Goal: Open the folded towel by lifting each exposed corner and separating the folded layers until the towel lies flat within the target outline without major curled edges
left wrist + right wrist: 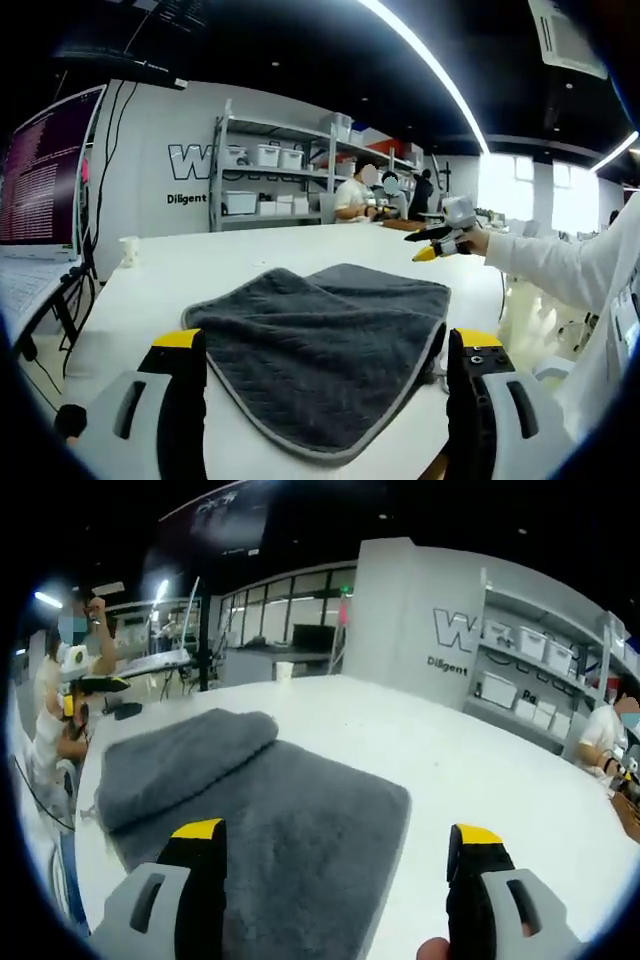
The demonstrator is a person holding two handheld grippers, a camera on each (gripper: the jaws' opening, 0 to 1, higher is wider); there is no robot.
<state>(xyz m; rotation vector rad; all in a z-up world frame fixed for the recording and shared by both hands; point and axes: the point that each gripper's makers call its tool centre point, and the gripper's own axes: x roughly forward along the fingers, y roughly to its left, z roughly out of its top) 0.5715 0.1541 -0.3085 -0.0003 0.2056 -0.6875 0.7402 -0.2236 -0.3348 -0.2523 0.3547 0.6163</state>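
A grey towel (330,345) lies on the white table (220,265), with a folded-over layer making a ridge across its far half. My left gripper (327,342) stands open just short of the towel's near edge, its yellow-tipped jaws wide apart. A hand in a white sleeve holds my right gripper (432,247) in the air beyond the towel's far right corner. In the right gripper view the towel (300,825) spreads ahead, its doubled layer (185,755) bunched on the left. My right gripper (338,832) is open above it, holding nothing.
A laptop screen (45,170) and cables (100,250) stand at the table's left. A small white cup (129,250) sits near them and a paper cup (285,670) at the far edge. Shelves with white bins (270,180) line the wall. A person (60,700) sits at the left.
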